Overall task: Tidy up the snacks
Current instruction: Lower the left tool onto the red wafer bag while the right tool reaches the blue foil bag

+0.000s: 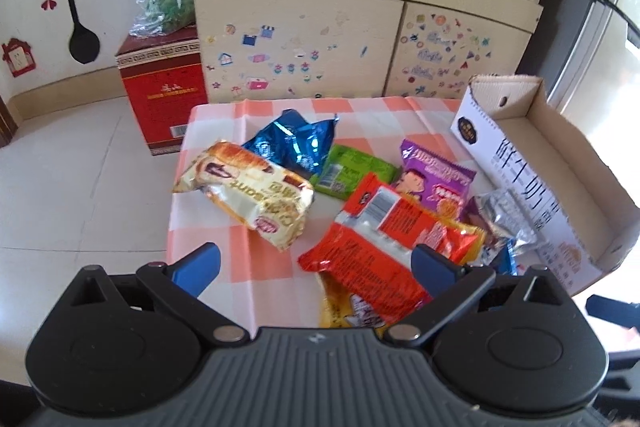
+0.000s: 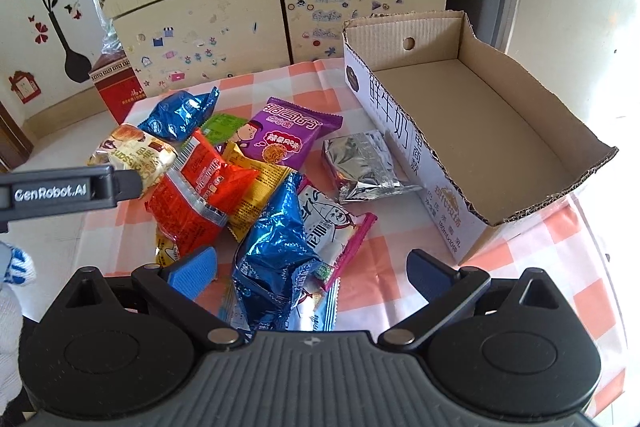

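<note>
A pale wooden cabinet with sticker-covered doors (image 2: 208,39) stands behind a table under an orange-and-white checked cloth (image 2: 592,291). On the cloth's right side sits an open, shallow corrugated cardboard box with a white printed side (image 2: 500,115), with nothing inside it. Left of the box lies a loose heap of snack packets: a cream croissant wrapper (image 1: 252,195) at the far left, a crinkled blue foil bag (image 1: 292,143) behind it, a red-and-orange plastic packet (image 1: 376,243) overlapping a yellow packet (image 2: 260,195), a purple noodle-snack pouch (image 2: 288,135) beside a small green packet (image 1: 352,171), and a crumpled silver foil pouch (image 2: 360,167) just beside the box wall. A second blue foil bag (image 2: 276,247) lies on a white-and-pink packet (image 2: 336,227). The left gripper (image 1: 316,263) hangs over the red packet, fingers spread wide, grasping nothing. The right gripper (image 2: 312,271) hovers above the second blue bag, its fingers likewise released.
</note>
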A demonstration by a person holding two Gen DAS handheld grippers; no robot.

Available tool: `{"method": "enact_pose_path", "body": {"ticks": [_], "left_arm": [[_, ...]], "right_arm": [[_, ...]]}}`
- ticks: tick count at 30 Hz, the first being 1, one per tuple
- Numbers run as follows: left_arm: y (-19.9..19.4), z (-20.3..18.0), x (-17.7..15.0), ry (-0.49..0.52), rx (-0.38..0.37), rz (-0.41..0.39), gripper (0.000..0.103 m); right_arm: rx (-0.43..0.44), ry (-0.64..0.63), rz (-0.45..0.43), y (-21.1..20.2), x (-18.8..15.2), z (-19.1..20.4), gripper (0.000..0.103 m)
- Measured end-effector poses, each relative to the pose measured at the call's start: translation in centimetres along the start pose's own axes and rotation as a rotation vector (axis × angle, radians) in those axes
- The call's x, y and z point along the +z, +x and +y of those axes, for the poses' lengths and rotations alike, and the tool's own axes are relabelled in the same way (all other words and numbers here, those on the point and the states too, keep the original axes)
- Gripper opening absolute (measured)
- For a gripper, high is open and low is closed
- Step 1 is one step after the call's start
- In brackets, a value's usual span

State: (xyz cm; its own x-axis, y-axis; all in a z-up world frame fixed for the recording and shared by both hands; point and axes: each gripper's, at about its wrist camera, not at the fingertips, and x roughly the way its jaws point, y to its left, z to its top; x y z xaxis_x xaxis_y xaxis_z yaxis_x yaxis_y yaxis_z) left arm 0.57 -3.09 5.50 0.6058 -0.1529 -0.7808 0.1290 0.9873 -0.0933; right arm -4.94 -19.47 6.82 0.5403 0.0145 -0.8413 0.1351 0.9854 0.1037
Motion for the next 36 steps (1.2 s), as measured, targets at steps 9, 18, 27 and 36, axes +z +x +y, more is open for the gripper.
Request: {"method": "enact_pose_path", "body": {"ticks": [9,18,27,36], "left_arm": [[2.4,-1.3,1.2,-0.035,-0.056,0.036,0.101],[4.5,-2.6,1.6,-0.039,-0.068,0.062,0.101],[6.0,-3.6,1.9,-0.022,-0.082,0.079,0.101],[7.1,-4.5,1.4,0.021,-0.054,0.091,0.101]], "right_arm": [[0.04,0.001,0.007,0.4,-0.2,0.1,0.103],[0.047,0.001,0.034,1.5,-0.5,0.2,0.102],[0.058,0.026,0.057,2.9,-0.6,-0.2,0.093],[0.086,0.036,0.073,3.6,-0.7,-0.4,0.079]]}}
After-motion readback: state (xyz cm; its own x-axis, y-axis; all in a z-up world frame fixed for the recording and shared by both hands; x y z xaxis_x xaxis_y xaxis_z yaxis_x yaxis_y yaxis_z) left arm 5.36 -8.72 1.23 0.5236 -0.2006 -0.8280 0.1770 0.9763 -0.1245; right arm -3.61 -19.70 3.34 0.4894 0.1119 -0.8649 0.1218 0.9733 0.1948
